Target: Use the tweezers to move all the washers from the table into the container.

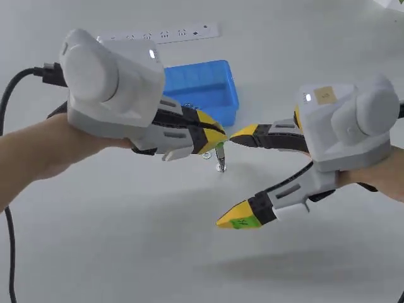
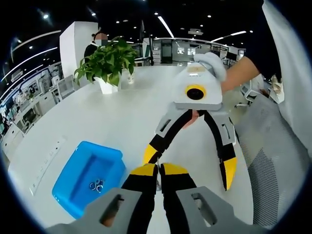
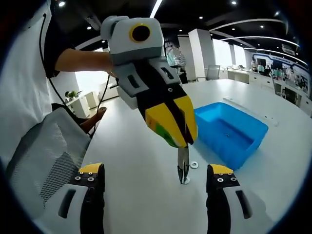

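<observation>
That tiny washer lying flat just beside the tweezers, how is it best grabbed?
Probably by its thin ring, from straight above: the washer lies flat on the table, so one tip of the tweezers goes through the hole, one outside.

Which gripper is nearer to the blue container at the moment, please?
Left. The left gripper, shut on the tweezers, is just in front of the blue container; the open right gripper faces it from farther out.
</observation>
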### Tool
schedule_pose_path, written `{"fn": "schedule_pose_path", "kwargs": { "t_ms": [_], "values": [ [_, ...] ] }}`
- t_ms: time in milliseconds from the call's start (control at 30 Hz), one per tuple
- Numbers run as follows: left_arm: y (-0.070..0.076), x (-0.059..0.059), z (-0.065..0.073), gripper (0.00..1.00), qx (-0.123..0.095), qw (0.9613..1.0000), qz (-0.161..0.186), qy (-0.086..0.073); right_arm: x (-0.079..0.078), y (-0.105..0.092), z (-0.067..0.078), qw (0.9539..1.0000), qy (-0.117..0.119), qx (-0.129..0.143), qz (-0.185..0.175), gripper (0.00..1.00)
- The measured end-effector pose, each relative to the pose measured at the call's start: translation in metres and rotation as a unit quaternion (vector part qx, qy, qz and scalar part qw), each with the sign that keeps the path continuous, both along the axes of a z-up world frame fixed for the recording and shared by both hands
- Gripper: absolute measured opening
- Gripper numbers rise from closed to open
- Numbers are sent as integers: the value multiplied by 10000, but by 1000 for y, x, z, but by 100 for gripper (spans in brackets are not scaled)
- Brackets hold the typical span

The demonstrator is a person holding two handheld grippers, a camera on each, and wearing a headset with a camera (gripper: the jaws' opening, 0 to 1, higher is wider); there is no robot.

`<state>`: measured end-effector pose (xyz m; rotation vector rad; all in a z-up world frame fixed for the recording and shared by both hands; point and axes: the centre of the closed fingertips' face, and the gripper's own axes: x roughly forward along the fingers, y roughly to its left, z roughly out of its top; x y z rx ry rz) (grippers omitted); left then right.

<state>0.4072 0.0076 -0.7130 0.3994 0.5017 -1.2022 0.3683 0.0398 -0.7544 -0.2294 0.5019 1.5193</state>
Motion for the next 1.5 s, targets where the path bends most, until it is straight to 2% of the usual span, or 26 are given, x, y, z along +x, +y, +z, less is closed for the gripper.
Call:
{"fn": "schedule_pose_path", "kwargs": {
  "t_ms": [67,167,333,500,567,833,967,1000,1033,1067,1333,1433,1500],
  "values": [
    [-1,-1,-1,6,-3,10000,3,13,5,2,-4,9998,-164,-120,77,84],
    [-2,-2,-3,7,45,10000,-52,0,11,5,-7,9997,-159,-143,107,78],
    [-2,-3,-4,7,85,9999,-87,24,16,6,-6,9992,-244,-178,262,51],
    [-1,-4,-5,7,103,9999,-106,34,22,4,-8,9984,-367,-282,337,37],
    [-1,-4,-5,7,125,9998,-120,20,24,3,-8,9983,-338,-304,373,29],
    [-1,-3,-6,8,86,9999,-79,84,24,5,-10,9961,-438,-427,632,19],
    [0,-3,-7,8,110,9999,-86,84,27,6,-9,9957,-462,-460,650,16],
    [1,-3,-7,8,114,9999,-90,88,28,6,-9,9955,-494,-472,649,13],
    [1,-3,-7,8,113,9999,-87,88,31,6,-9,9946,-624,-518,652,12],
    [1,-2,-8,8,116,9999,-76,83,29,6,-9,9946,-587,-522,684,12],
    [-1,-2,-10,8,110,9999,46,68,29,4,-11,9923,-826,-549,738,10],
    [-3,-1,-11,8,119,9999,89,38,30,3,-10,9932,-796,-487,696,10],
    [-4,0,-10,9,92,9998,159,92,31,2,-10,9935,-788,-469,676,10]
  ]
}}
